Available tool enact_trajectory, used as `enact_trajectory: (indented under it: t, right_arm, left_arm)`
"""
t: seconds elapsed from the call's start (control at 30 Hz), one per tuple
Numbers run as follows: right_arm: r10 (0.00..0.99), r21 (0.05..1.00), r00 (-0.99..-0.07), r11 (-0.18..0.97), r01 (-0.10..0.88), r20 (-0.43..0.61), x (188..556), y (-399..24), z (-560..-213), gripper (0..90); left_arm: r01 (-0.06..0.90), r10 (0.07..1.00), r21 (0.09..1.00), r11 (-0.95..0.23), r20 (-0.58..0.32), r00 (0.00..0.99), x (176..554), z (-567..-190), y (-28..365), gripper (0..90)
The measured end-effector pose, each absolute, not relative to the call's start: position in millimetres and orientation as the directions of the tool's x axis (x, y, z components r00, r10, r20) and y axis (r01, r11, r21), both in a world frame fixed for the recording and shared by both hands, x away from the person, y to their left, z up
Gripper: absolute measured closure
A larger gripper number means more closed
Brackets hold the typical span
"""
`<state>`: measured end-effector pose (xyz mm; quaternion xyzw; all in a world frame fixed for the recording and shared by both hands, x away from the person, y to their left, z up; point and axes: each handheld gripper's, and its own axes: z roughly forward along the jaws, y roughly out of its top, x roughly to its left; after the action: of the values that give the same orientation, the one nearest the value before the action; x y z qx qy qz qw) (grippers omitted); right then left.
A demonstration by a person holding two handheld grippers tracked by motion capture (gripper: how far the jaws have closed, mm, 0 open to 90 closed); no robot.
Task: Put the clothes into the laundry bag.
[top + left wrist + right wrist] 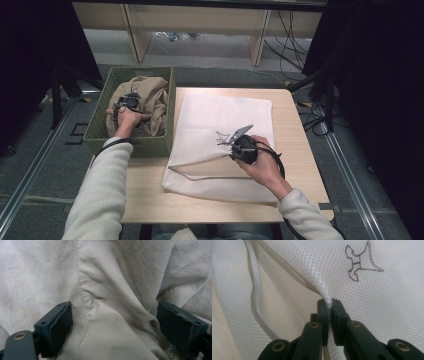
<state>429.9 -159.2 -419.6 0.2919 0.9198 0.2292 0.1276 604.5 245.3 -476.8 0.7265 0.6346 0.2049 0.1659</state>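
On the table, a white mesh bag lies flat and covers most of the top. At about five o'clock from the bag's middle, the right gripper is clenched on a pinch of the mesh. In the right gripper view the jaws of the right gripper meet on a raised fold of netting, with a small stitched outline figure at one o'clock from them and the bag's hem curving at nine o'clock.

At nine o'clock from the bag stands a green basket holding a crumpled beige cloth. The left gripper reaches into it. In the left gripper view its jaws stand wide apart, released, over the beige cloth, one pad touching the fabric beside a stitched seam.
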Motion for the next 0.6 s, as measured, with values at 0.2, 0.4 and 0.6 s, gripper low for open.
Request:
enact_trajectory:
  t: [0.2,0.4,0.6]
  right_arm:
    - [0.575,0.509,-0.811,0.734,0.45,-0.112,430.5,-159.7,-418.9,87.2]
    - [0.591,0.519,-0.801,0.717,0.466,-0.099,430.3,-161.4,-416.7,87.2]
    - [0.596,0.535,-0.796,0.709,0.46,-0.106,429.3,-163.4,-411.4,87.5]
  left_arm:
    - [0.861,0.986,0.485,-0.154,0.127,0.105,605.4,-481.7,242.3,15.6]
    - [0.877,0.976,0.44,-0.193,0.18,0.124,605.2,-483.6,240.6,32.8]
    - [0.888,0.972,0.41,-0.207,0.186,0.141,606.7,-482.3,236.1,46.6]
